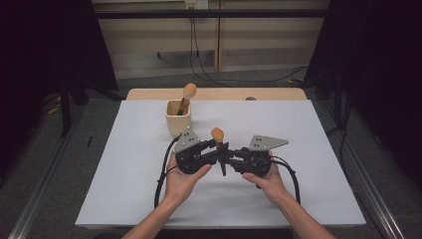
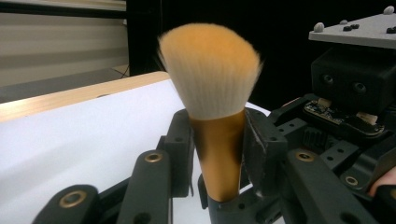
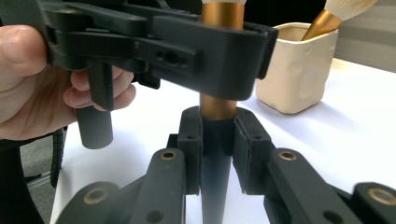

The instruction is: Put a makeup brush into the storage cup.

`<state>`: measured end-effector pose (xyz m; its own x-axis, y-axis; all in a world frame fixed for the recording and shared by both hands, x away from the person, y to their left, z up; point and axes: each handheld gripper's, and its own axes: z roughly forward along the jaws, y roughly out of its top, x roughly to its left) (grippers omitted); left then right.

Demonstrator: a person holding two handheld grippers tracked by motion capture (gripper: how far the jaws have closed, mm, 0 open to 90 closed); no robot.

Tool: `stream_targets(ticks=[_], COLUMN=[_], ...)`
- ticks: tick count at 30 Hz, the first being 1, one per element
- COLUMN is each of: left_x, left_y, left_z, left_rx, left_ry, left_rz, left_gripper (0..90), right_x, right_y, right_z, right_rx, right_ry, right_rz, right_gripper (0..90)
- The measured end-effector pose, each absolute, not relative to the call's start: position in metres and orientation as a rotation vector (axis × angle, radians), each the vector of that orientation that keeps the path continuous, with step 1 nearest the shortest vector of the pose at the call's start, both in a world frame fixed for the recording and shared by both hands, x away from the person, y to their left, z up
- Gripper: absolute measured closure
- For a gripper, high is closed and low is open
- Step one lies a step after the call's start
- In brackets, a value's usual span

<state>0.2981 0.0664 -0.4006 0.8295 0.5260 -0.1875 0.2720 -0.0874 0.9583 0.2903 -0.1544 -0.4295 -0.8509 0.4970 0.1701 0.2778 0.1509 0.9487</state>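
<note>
A makeup brush [image 1: 217, 133] with an orange-tipped white head [image 2: 210, 70], gold ferrule and dark handle [image 3: 215, 163] stands upright over the middle of the white table. My left gripper [image 1: 218, 148] [image 2: 218, 154] is shut on the gold ferrule. My right gripper [image 1: 228, 153] [image 3: 217, 140] is shut on the dark handle just below it. The two grippers face each other, nearly touching. A cream cup [image 1: 178, 120] [image 3: 299, 70] stands behind the left gripper with a second brush [image 1: 188, 92] [image 3: 343, 9] leaning in it.
The white table sheet [image 1: 298, 179] lies on a wooden top [image 1: 278, 93]. Black cables [image 1: 160, 184] trail from both grippers toward the person. Dark curtains flank the table and a metal rail [image 1: 368, 189] runs along the right side.
</note>
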Motion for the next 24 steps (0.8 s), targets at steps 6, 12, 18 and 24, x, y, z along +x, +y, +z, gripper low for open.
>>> stream_targets(ticks=[6, 12, 18, 24], left_x=[0.2987, 0.2968, 0.2985, 0.301], left_y=[0.0664, 0.066, 0.0654, 0.0694], left_z=[-0.4008, -0.3993, -0.4006, -0.4002], left_rx=[1.686, 1.671, 1.676, 1.673], left_ry=[0.63, 0.603, 0.604, 0.614], left_rz=[0.232, 0.251, 0.242, 0.238], left_gripper=[68.9, 69.1, 69.4, 69.4], right_x=[0.2902, 0.2896, 0.2897, 0.2892], right_y=[-0.1537, -0.154, -0.154, -0.153], right_z=[-0.4299, -0.428, -0.4285, -0.4281], right_rx=[0.766, 0.762, 0.773, 0.782], right_ry=[2.233, 2.221, 2.221, 2.228], right_rz=[1.77, 1.781, 1.762, 1.744], right_gripper=[74.8, 74.3, 74.0, 67.9])
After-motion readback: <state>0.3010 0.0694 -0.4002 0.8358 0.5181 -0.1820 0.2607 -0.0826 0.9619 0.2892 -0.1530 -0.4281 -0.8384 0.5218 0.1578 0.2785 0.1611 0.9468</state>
